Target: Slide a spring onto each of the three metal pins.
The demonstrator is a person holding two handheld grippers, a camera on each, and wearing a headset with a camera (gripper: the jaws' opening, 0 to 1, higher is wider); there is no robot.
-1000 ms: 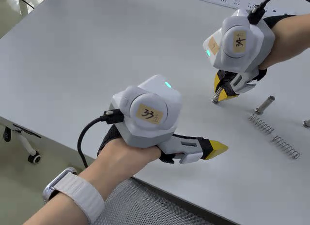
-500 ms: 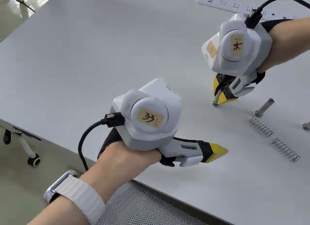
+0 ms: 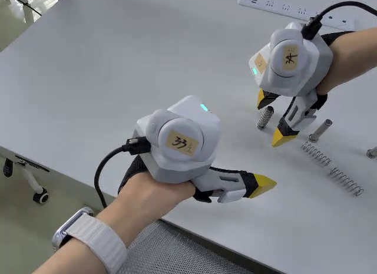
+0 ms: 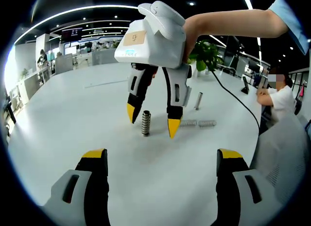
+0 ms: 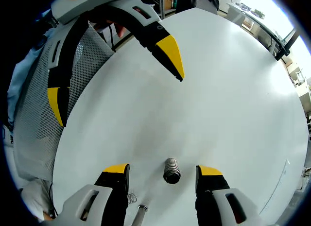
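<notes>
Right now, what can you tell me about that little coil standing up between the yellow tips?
It is a spring of grey metal, its tight coils stacked into a short column. It stands upright on the white table, apparently slid over a pin, which the coils mostly hide. In the right gripper view it is seen from above, as a round end with a dark centre. The right gripper has its jaws open on either side of it, not touching. Only the table touches it.
</notes>
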